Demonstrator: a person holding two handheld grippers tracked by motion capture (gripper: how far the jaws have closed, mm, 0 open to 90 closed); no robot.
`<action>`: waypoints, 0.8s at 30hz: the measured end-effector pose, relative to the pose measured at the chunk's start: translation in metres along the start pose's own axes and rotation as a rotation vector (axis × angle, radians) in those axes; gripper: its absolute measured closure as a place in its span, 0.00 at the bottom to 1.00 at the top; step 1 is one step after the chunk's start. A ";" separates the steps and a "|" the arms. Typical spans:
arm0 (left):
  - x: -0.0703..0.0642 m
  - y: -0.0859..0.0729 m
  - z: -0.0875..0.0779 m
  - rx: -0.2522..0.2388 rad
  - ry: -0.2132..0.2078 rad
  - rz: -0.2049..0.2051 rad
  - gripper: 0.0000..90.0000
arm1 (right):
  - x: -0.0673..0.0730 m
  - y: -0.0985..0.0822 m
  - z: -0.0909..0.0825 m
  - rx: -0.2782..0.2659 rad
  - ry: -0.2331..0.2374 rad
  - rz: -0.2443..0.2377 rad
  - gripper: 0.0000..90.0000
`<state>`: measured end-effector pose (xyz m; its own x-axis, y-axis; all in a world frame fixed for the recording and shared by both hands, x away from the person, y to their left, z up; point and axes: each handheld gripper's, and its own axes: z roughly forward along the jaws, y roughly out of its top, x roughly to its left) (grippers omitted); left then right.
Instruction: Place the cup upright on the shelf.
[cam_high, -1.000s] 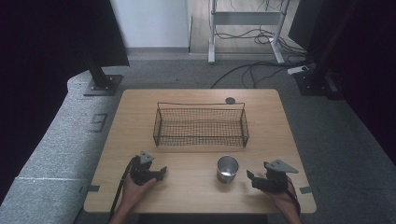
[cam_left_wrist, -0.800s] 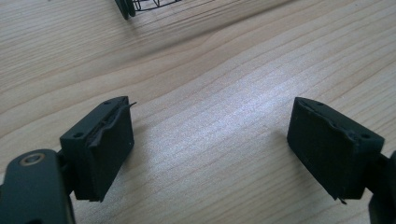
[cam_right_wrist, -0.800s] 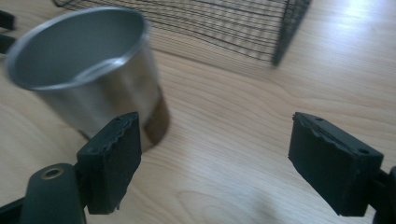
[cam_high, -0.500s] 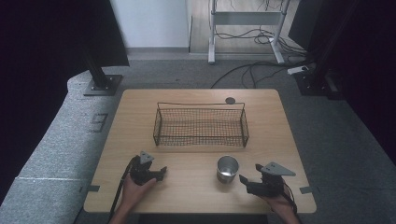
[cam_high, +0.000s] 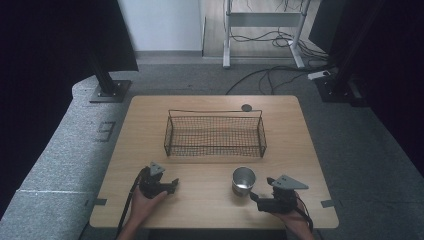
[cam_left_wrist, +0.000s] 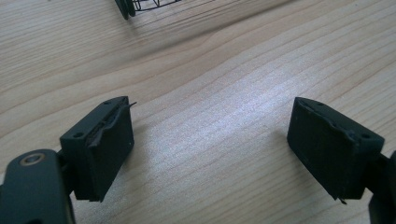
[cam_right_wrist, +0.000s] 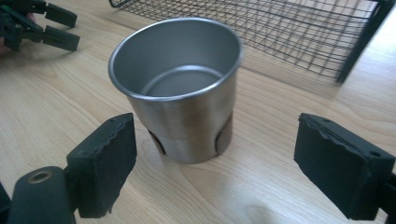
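Two jaws wide open on our right gripper, nothing between the pads yet, and the steel cup standing upright just ahead of them and a bit toward the left jaw, on the wooden table between us and the wire basket. So what could go sideways: since the cup sits off-centre in the gap, we figure the left pad would touch first if we close from here, and that could shove or tip a light, empty, smooth-walled cup rather than clamp it. Coming in too high is another worry, because the cup flares toward the rim and the pads could slip up and off. Pushing forward too hard could also slide it toward the basket's near wall. From the high view the cup sits near the table's front edge, just beside the right gripper. Our left gripper is also fully spread, holding nothing, parked over bare table well apart from the cup, so no clash there unless we swing it across.
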<state>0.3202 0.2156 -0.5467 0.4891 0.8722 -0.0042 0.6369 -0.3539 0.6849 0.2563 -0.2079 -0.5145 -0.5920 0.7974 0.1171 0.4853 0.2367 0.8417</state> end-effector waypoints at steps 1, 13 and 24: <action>0.000 0.000 0.000 0.000 0.000 0.000 0.16 | 0.001 0.000 0.002 0.001 0.001 -0.001 0.14; 0.000 0.000 0.000 0.000 0.000 0.000 0.16 | 0.012 0.005 0.029 0.023 0.033 -0.028 0.14; 0.000 0.000 0.000 0.000 0.000 0.000 0.16 | 0.016 0.009 0.040 0.017 0.037 -0.037 0.13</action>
<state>0.3202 0.2156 -0.5467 0.4893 0.8721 -0.0045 0.6368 -0.3538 0.6851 0.2771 -0.1706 -0.5266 -0.6330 0.7669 0.1058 0.4730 0.2750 0.8370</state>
